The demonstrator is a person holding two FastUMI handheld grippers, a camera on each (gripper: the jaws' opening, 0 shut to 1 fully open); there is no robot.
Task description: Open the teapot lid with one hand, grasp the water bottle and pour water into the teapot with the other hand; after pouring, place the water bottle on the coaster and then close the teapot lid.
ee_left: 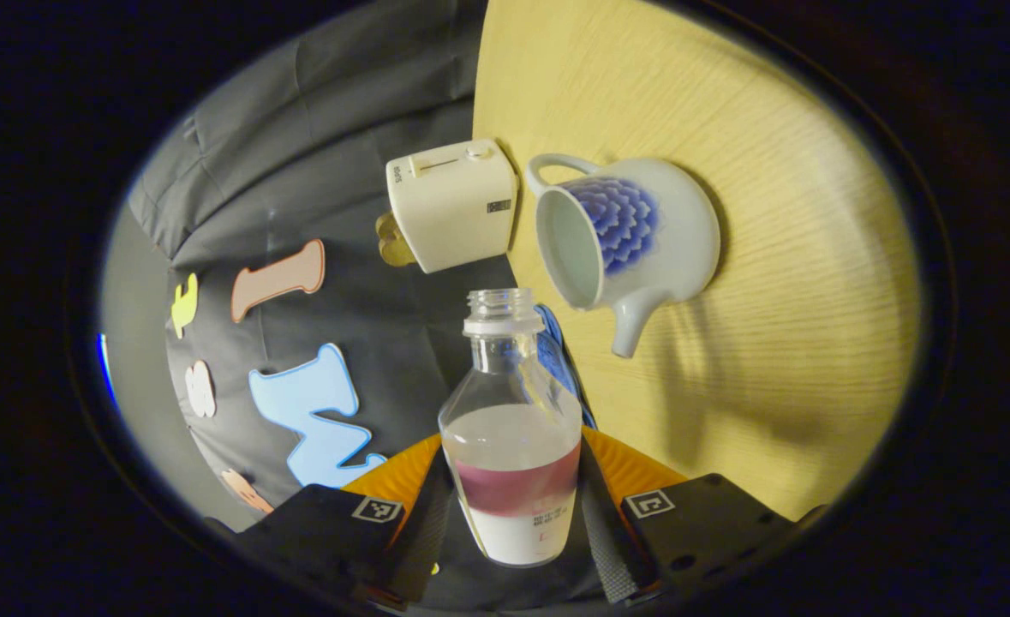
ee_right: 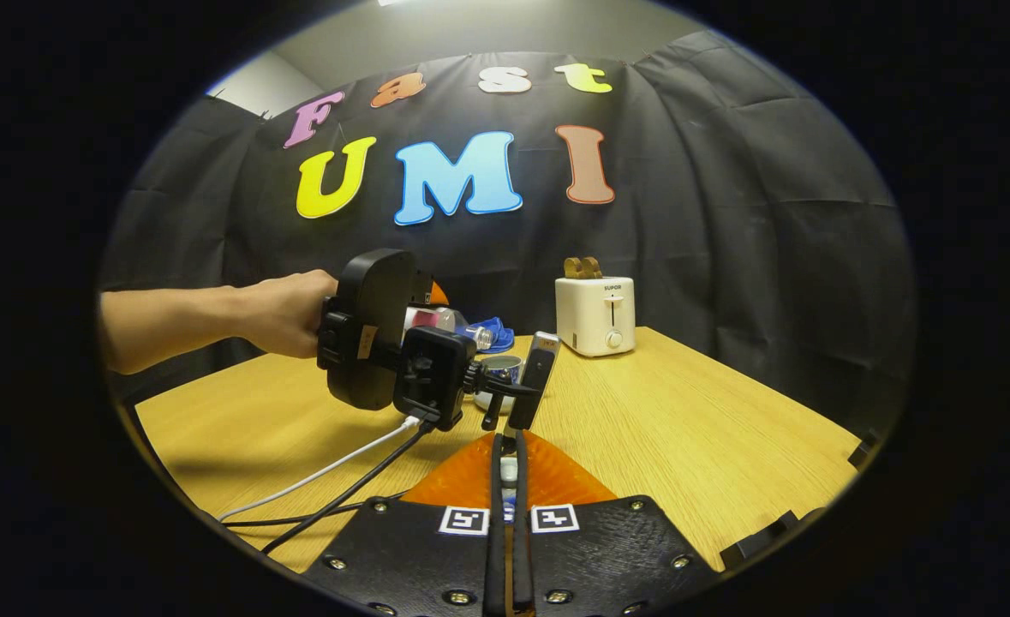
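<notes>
The uncapped water bottle is clamped between the left gripper fingers, near the lidless teapot. The right gripper fingers are nearly closed; whether the small white piece glimpsed between them is gripped cannot be told.

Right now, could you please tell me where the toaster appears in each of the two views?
Left gripper view: toaster above centre, tipped sideways, just left of the teapot.
Right gripper view: toaster right of centre, upright at the table's far edge.
Shared landmark: the wooden table.
</notes>
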